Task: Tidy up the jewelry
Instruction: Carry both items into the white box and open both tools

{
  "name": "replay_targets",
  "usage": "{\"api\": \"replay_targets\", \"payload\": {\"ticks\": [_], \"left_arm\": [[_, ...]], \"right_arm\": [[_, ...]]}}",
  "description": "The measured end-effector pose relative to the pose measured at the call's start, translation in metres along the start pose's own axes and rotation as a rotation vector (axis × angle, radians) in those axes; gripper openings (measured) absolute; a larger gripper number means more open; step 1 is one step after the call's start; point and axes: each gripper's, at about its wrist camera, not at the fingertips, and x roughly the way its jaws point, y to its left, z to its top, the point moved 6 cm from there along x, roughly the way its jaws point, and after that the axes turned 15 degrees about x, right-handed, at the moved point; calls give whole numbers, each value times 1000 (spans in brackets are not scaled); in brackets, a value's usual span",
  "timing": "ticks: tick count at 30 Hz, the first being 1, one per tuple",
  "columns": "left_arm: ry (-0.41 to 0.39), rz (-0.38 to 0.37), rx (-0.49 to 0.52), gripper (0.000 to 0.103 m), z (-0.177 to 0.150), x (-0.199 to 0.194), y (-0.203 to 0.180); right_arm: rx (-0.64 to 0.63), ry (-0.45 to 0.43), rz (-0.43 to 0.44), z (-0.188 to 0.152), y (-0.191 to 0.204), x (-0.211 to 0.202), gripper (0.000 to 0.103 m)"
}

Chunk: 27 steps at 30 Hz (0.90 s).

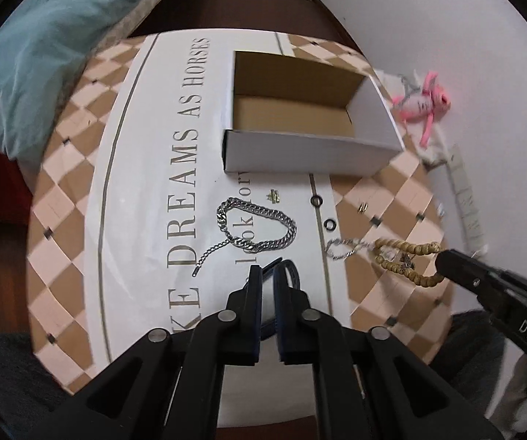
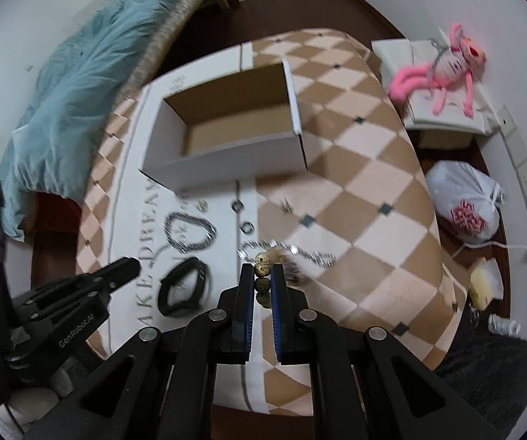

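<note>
An open white cardboard box [image 1: 311, 146] [image 2: 226, 154] stands on the table. In front of it lie a thick silver chain [image 1: 256, 227] [image 2: 190, 231], a thin silver chain [image 1: 344, 247] [image 2: 300, 253], two dark rings [image 1: 316, 201], a small gold piece [image 1: 274, 196] and a black band [image 2: 182, 286]. My right gripper [image 2: 263, 275] is shut on a wooden bead bracelet [image 1: 406, 260] [image 2: 262, 275], which hangs a little above the table. My left gripper [image 1: 267, 275] is nearly closed, its fingertips at the black band [image 1: 292, 271]; a grip is not clear.
The table has a checkered cloth [image 2: 355, 183] with a white lettered runner [image 1: 153, 183]. A teal blanket [image 1: 43, 55] lies to the left. A pink plush toy [image 2: 443, 66] sits on a white box at the right, with a plastic bag [image 2: 465, 201] below.
</note>
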Motion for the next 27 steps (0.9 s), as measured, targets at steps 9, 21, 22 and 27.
{"api": "replay_targets", "payload": {"ticks": [9, 21, 22, 27], "left_arm": [[55, 15, 25, 73, -9, 34, -9], [174, 102, 230, 73, -26, 81, -43], [158, 97, 228, 71, -26, 80, -43], [108, 101, 217, 43, -22, 71, -42]], "right_arm": [[41, 31, -24, -2, -16, 23, 9], [90, 66, -73, -14, -46, 44, 9], [93, 69, -75, -15, -48, 45, 9], [101, 68, -60, -15, -48, 42, 9]]}}
